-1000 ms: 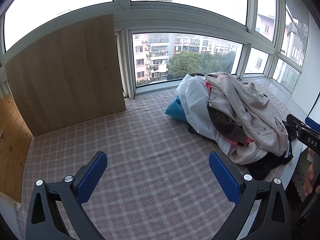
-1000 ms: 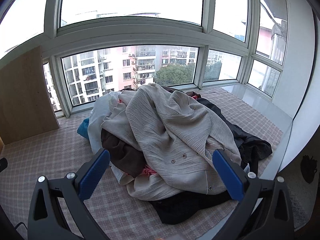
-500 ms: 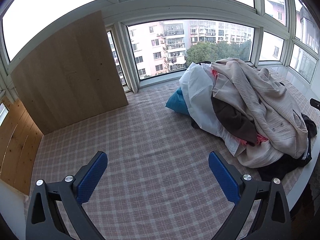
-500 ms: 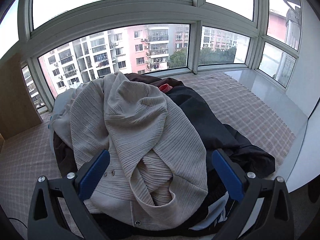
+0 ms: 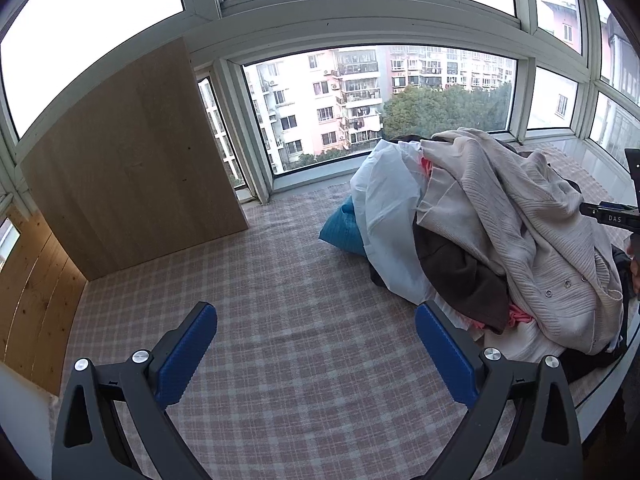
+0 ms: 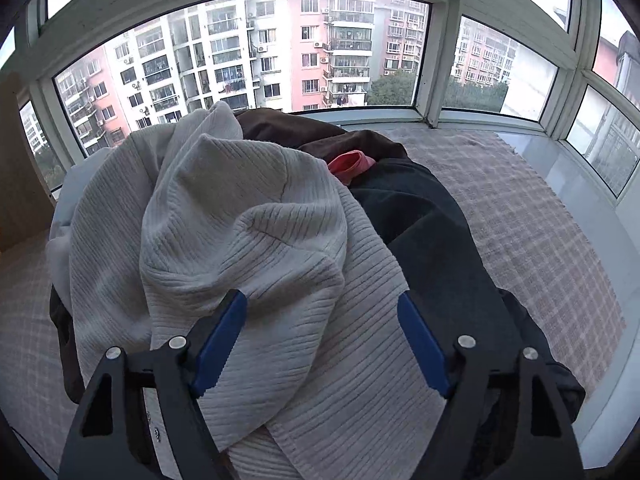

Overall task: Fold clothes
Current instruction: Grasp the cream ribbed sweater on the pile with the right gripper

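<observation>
The right hand-held gripper (image 6: 322, 316) is closing around a fold of the cardigan (image 6: 248, 240); the left hand-held gripper (image 5: 316, 336) is hanging wide open, empty.

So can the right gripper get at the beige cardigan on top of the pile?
Probably yes: the right gripper is already over the cardigan, which lies uncovered on top, its ribbed cloth between the closing jaws.
</observation>
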The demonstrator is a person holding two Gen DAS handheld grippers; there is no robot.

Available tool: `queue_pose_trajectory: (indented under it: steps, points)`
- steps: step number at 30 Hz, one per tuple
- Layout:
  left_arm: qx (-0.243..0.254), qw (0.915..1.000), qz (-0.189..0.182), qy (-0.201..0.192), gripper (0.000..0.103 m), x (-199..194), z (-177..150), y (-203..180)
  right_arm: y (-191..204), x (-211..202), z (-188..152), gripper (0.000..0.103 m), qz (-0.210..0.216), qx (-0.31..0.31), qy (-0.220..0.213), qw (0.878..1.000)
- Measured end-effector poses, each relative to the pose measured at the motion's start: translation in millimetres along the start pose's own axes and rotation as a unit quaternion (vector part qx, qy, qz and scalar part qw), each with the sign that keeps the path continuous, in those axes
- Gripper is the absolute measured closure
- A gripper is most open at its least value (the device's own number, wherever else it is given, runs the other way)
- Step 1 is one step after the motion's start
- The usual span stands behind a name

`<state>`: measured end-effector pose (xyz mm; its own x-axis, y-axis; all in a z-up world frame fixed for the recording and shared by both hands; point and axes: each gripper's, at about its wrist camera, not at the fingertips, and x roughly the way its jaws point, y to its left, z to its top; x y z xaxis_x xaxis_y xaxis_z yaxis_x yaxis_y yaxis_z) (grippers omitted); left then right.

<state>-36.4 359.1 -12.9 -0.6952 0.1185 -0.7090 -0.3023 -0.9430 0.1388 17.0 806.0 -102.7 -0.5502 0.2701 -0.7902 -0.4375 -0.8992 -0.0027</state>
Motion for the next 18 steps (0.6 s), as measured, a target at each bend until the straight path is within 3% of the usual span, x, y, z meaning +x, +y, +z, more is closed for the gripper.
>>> queue_pose_trajectory:
  steps: [1, 2, 3, 5, 6, 8, 13, 16, 18]
  points:
    - [-0.001, 1.0000, 0.004, 0.000, 0.003, -0.2, 0.6, 0.5, 0.0, 4.3, -0.4, 0.026, 0.012, 0.001, 0.004, 1.000]
    - [-0.001, 1.0000, 0.008, 0.000, 0.003, -0.6, 0.5, 1.6, 0.7, 7.0, -1.2, 0.034, 0.030, 0.000, 0.006, 1.000]
    - [-0.001, 0.9999, 0.012, 0.000, 0.003, -0.7, -0.4, 3.4, 1.5, 9.4, -2.1, 0.053, 0.047, -0.001, 0.009, 0.999]
    - [-0.004, 0.9998, 0.021, 0.004, 0.003, -0.9, -3.4, 8.5, 1.7, 8.2, -2.8, 0.077, 0.068, 0.004, 0.011, 0.998]
    - [-0.007, 0.9996, 0.025, 0.006, 0.003, -0.7, -5.2, 11.8, 1.3, 6.2, -2.9, 0.083, 0.077, 0.008, 0.010, 0.997]
    - [-0.016, 0.9993, 0.031, 0.011, 0.003, -0.2, -9.2, 19.8, -0.3, 1.0, -2.6, 0.089, 0.095, 0.019, 0.007, 0.995]
    - [-0.032, 0.9986, 0.040, 0.014, 0.003, -4.1, -18.0, 35.0, -1.2, -38.7, 15.2, 0.091, 0.153, 0.050, -0.030, 0.986]
    - [-0.034, 0.9984, 0.044, 0.011, 0.003, -9.3, -21.3, 41.7, 11.5, -74.1, 35.8, 0.092, 0.189, 0.052, -0.066, 0.978]
    - [-0.038, 0.9984, 0.043, 0.004, 0.003, -13.9, -22.2, 47.2, 24.3, -97.7, 49.1, 0.092, 0.190, 0.070, -0.096, 0.975]
